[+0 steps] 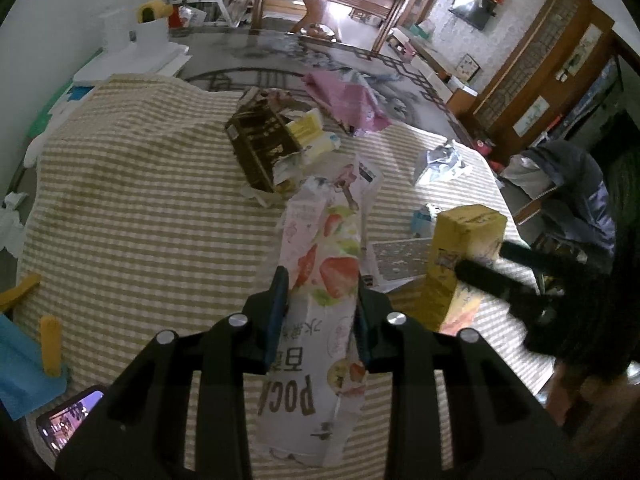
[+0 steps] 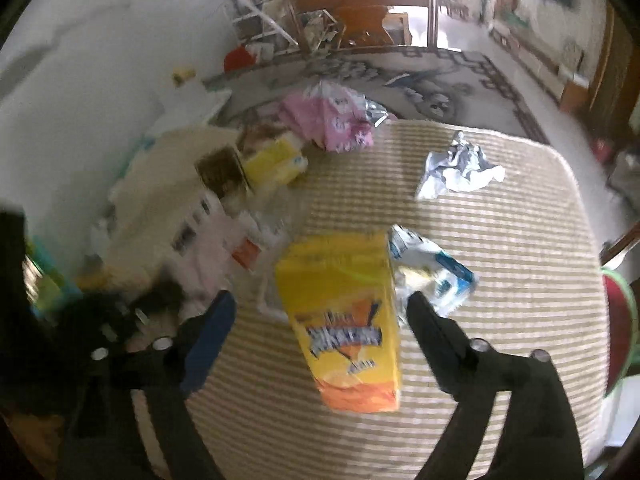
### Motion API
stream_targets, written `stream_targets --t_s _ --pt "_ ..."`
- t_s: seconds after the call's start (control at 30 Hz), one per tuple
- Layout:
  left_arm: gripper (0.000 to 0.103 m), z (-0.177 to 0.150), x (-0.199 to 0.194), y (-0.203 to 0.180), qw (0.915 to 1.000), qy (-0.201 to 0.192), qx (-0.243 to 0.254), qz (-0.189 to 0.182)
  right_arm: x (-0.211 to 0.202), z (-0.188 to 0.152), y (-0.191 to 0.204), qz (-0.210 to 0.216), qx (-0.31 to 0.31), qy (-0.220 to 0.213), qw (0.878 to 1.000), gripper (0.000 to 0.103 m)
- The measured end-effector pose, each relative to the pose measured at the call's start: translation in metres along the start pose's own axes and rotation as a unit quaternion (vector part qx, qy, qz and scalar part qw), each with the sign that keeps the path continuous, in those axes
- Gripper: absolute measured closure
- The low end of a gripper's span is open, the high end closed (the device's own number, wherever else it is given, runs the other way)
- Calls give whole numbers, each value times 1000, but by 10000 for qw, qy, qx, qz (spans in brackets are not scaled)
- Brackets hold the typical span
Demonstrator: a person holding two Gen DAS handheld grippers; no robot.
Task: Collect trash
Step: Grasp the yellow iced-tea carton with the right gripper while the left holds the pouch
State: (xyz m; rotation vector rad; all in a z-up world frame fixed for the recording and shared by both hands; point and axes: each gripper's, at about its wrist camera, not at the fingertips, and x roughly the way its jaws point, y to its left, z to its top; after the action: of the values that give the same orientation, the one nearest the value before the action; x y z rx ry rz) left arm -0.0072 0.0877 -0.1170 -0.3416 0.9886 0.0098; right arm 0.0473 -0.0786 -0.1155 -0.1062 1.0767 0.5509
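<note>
Surface: striped cloth (image 1: pixel 140 200) strewn with wrappers.
Left gripper (image 1: pixel 320 304): clamped on strawberry wrapper (image 1: pixel 320 280), held lengthwise along fingers.
Right gripper (image 2: pixel 320 316): jaws wide, nothing held.
Yellow box (image 2: pixel 344 320): between right jaws, long axis running forward; right hand nearer.

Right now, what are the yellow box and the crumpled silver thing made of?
The yellow-and-orange box looks like printed cardboard: flat faces, straight folded edges, slight sheen. The crumpled silver wrapper looks like foil or foil-lined plastic: sharp creases and bright glints, though I can't tell which.
</note>
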Motion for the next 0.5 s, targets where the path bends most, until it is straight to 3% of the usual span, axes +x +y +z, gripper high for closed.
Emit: stream_targets --t_s 0.17,0.2,0.23,0.5 --pt "74 0 1 -8 10000 -21 83 -24 19 -16 -5 -254 42 140 9996 20" --pt "75 0 1 -9 9999 -22 109 -31 21 -18 -7 -244 93 163 9995 35" --pt "76 0 1 -12 9999 -12 162 -40 20 -18 -9 -240 123 175 9995 42" --pt "77 4 -3 -25 9994 -106 340 -26 -28 -14 -25 64 597 -535 9968 42"
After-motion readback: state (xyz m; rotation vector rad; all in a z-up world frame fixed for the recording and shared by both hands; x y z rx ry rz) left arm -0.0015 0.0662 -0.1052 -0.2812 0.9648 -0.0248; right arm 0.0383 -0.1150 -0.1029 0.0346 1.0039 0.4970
